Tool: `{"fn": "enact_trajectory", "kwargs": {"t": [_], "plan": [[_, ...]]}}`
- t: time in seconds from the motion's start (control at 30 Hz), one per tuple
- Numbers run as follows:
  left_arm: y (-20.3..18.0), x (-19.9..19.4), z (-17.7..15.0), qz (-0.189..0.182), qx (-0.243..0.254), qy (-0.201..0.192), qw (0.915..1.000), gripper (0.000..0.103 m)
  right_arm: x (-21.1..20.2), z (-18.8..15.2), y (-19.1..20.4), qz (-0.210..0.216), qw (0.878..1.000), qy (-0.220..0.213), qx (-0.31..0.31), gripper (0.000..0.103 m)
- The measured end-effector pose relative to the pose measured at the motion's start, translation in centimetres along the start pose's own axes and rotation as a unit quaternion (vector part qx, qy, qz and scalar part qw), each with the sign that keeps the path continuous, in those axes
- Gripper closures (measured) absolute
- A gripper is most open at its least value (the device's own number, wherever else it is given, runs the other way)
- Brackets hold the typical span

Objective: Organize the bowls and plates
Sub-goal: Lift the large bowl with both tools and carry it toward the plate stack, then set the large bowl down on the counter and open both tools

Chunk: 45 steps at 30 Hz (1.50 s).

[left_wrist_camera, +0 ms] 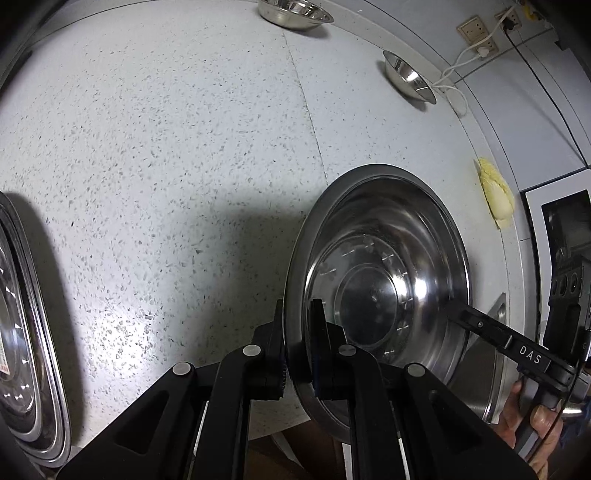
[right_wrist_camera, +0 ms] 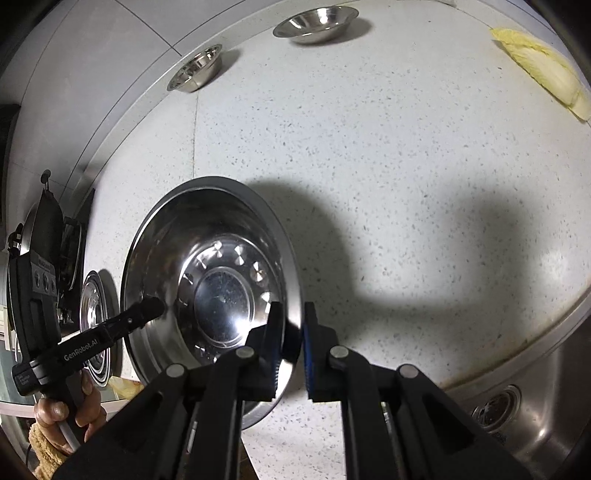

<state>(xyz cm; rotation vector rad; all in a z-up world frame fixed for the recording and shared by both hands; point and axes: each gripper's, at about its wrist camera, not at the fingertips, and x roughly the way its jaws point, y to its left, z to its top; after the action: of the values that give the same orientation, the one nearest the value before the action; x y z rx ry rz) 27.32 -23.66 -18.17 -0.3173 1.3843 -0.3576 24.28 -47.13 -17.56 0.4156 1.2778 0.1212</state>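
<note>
A large steel bowl (left_wrist_camera: 384,280) sits on the speckled white counter, held from both sides. My left gripper (left_wrist_camera: 297,314) is shut on the bowl's left rim, one finger outside and one inside. My right gripper (right_wrist_camera: 293,317) is shut on the bowl's (right_wrist_camera: 207,273) right rim the same way. Each gripper shows in the other's view, the right (left_wrist_camera: 458,310) and the left (right_wrist_camera: 147,308). Two small steel bowls (left_wrist_camera: 295,14) (left_wrist_camera: 408,75) stand at the counter's back edge; they also show in the right wrist view (right_wrist_camera: 316,22) (right_wrist_camera: 195,72). A steel plate (left_wrist_camera: 26,325) lies at the far left.
A napa cabbage (right_wrist_camera: 543,70) lies at the back right of the counter. A steel sink (right_wrist_camera: 524,406) with its drain is at the right. Wall sockets with white cables (left_wrist_camera: 480,37) are behind. A dark pan (right_wrist_camera: 46,221) hangs at the left.
</note>
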Motion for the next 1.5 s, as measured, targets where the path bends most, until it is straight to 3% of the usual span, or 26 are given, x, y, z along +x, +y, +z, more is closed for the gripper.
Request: {"fn": "enact_trajectory", "kwargs": {"t": [0.37,0.43,0.5,0.7,0.87,1.0,1.13,1.27,1.5], "plan": [[0.5,-0.4,-0.4,0.007,0.012,-0.001,0.9999,0.094,0.0,0.1,0.0,0.011,1.000,0.002,-0.007,0.091],[0.6,-0.6,-0.4,0.016,0.018,-0.005,0.9997,0.089,-0.1,0.2,0.0,0.010,1.000,-0.001,-0.011,0.091],[0.9,-0.9,-0.4,0.019,0.016,-0.010,0.9996,0.077,-0.2,0.1,0.2,0.012,1.000,0.001,-0.017,0.091],[1.6,-1.4,0.2,0.028,0.017,-0.025,0.9992,0.072,-0.5,-0.1,0.2,0.008,1.000,-0.001,-0.020,0.090],[2.1,-2.0,0.6,0.033,0.020,-0.035,0.9986,0.063,-1.3,-0.2,0.0,0.006,1.000,-0.005,-0.022,0.080],[2.1,-2.6,1.0,0.041,0.031,-0.046,0.9976,0.047,-2.1,0.0,-0.6,0.016,1.000,-0.012,-0.018,0.072],[2.4,-3.1,1.9,0.037,0.026,-0.040,0.9982,0.046,-3.3,0.5,-0.8,0.009,0.999,-0.021,-0.023,0.065],[2.5,-3.6,4.0,0.028,0.016,-0.031,0.9990,0.046,-4.4,2.1,-0.9,-0.006,0.999,-0.029,-0.031,0.063],[-0.1,-4.8,9.9,0.020,0.032,-0.047,0.9982,0.044,-6.5,8.7,-0.1,-0.039,0.996,-0.062,-0.052,0.061]]}}
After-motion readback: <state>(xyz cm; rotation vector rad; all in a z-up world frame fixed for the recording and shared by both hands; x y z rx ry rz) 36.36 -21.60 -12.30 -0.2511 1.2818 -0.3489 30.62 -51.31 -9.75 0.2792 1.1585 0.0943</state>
